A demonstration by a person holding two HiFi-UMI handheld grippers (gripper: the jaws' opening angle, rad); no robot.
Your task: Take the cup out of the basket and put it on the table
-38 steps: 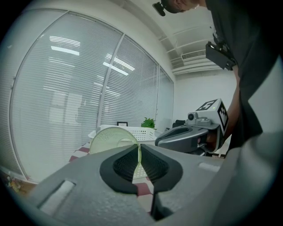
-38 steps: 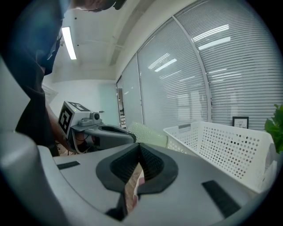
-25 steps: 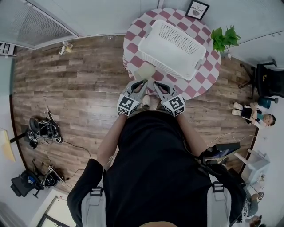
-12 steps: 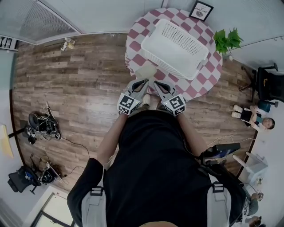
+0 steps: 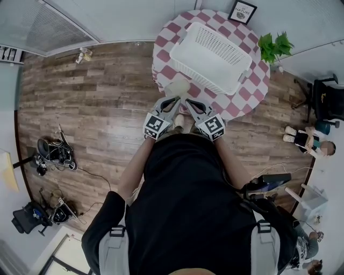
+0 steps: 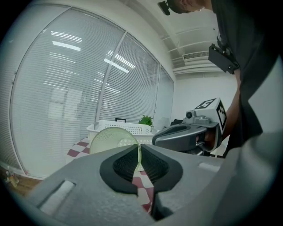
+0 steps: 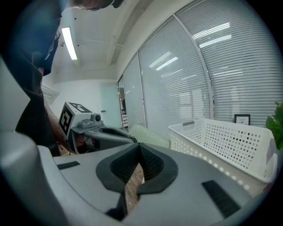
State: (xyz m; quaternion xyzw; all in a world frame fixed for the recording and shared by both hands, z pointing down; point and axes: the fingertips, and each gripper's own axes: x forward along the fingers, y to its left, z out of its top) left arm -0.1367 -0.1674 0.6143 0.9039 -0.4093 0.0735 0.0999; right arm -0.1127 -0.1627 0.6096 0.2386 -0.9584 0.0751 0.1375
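A pale green ribbed cup hangs over the near edge of the round checkered table, just outside the white perforated basket. My left gripper is shut on the cup; in the left gripper view its thin rim runs between the pads of my left gripper. My right gripper is close beside it, shut with nothing held. The right gripper view shows my right gripper, the cup and the basket.
A potted plant and a framed picture stand at the table's far side. An office chair and a doll are at the right. Cables and gear lie on the wooden floor at the left.
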